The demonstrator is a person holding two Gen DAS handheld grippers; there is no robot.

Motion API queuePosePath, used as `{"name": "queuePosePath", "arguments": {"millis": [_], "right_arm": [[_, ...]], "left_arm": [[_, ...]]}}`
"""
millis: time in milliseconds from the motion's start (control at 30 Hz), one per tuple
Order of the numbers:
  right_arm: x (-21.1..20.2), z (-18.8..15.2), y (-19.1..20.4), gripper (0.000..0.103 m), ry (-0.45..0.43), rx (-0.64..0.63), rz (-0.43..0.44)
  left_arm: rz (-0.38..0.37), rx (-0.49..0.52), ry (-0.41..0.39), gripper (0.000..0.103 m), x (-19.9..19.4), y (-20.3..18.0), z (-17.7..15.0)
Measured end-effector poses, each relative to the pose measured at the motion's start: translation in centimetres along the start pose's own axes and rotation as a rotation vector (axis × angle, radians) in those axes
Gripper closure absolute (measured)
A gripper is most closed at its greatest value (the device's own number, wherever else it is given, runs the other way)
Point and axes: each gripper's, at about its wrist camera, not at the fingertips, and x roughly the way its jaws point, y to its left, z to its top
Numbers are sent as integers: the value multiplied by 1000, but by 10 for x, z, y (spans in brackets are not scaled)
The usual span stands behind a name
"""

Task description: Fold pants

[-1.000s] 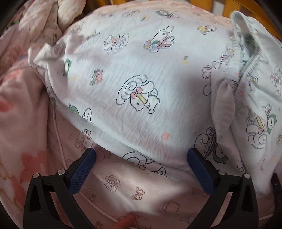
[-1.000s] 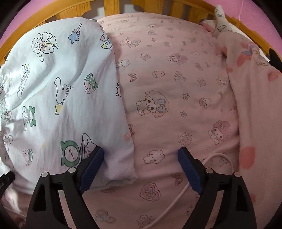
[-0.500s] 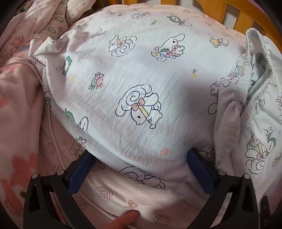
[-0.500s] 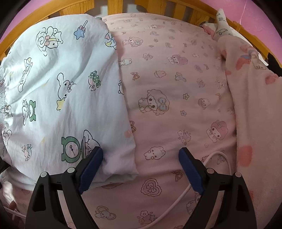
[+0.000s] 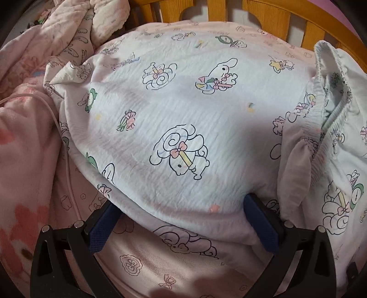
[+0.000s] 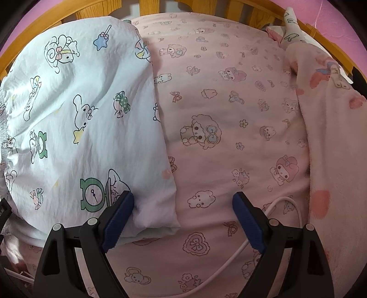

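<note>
I am looking down at a bed with a pink bedsheet (image 6: pixel 229 137) that has little cartoon animals drawn all over it. The pants (image 5: pixel 183 119) lie on this sheet. They are white, with cartoon bunnies, bows, stars and green clocks on them.

In my left view the pants fill most of the picture. Their stretchy waistband (image 5: pixel 330 114) is on the right side, bunched up and standing a bit open. A leg end sticks out at the far left. My left gripper (image 5: pixel 182 223) is open wide — its two blue pads sit at the near edge of the pants, one on each side. The cloth edge droops over the tips of both pads, but the pads do not squeeze it.

In my right view the pants (image 6: pixel 80 126) lie on the left half of the picture, and the bare pink sheet is on the right. My right gripper (image 6: pixel 183 220) is open wide too. Its left pad is over the near corner of the pants, and its right pad is over the sheet — nothing is pinched between them.

A thin white cable (image 6: pixel 240 249) runs across the sheet near the right pad. A fluffy pink blanket (image 6: pixel 332 149) with red hearts lies along the right side of the bed. In the left view another fluffy pink blanket (image 5: pixel 25 160) is heaped at the left. A wooden bed rail (image 5: pixel 275 20) stands at the far side.
</note>
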Motion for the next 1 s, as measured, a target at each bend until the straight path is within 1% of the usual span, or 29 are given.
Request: {"name": "queuePosePath", "arguments": {"millis": [133, 200, 233, 300, 333, 367, 400, 433, 467, 500, 533, 600, 667, 733, 767, 800, 833, 867, 933, 967, 1000], "right_arm": [[-1, 3, -1, 14, 13, -7, 3], [-4, 4, -1, 14, 14, -22, -5], [-7, 5, -1, 14, 8, -34, -14], [-14, 5, -1, 14, -9, -52, -27], [-22, 6, -3, 14, -36, -61, -32], [-27, 6, -3, 14, -57, -63, -33], [-34, 7, -4, 14, -80, -64, -32], [-42, 9, -5, 14, -107, -66, -26], [-51, 11, -5, 14, -141, -70, -16], [-59, 14, -5, 14, -169, -75, -10], [-68, 16, -3, 14, -200, -82, -3], [-89, 22, -2, 14, -263, -90, 31], [-116, 30, 1, 14, -333, -93, 86], [-141, 34, 5, 14, -402, -97, 126], [-155, 40, 8, 14, -439, -93, 150], [-163, 46, 12, 14, -456, -86, 170], [-174, 53, 16, 14, -475, -68, 191], [-181, 59, 17, 14, -497, -49, 206], [-194, 66, 20, 14, -536, -18, 227], [-196, 69, 21, 14, -549, -6, 242], [-197, 71, 24, 14, -553, -2, 250]], "left_arm": [[6, 21, -18, 0, 1, 0, 1], [13, 52, -27, 0, 1, 2, 1], [12, 69, -20, 0, -1, 3, -4], [-20, 71, 23, 0, 1, 9, 2], [-41, 64, 43, 0, 3, 13, 5], [-42, 69, 45, 0, 4, 18, 8], [-18, 79, 27, 2, 2, 21, 10], [42, 91, -21, 11, -6, 23, 12], [91, 93, -67, 15, -16, 26, 14], [117, 90, -112, 17, -28, 30, 18], [105, 77, -151, 17, -43, 36, 21], [20, 26, -212, 17, -75, 57, 33], [-59, -15, -247, 15, -99, 82, 47], [-128, -57, -268, 0, -118, 109, 61], [-157, -96, -282, 0, -125, 127, 70], [-172, -144, -307, 0, -132, 148, 78], [-174, -190, -339, 0, -136, 168, 86], [-161, -248, -387, 0, -143, 190, 92], [-82, -354, -463, 1, -150, 226, 100], [-58, -408, -484, 1, -151, 243, 105], [-74, -431, -485, 1, -151, 255, 110]]}}
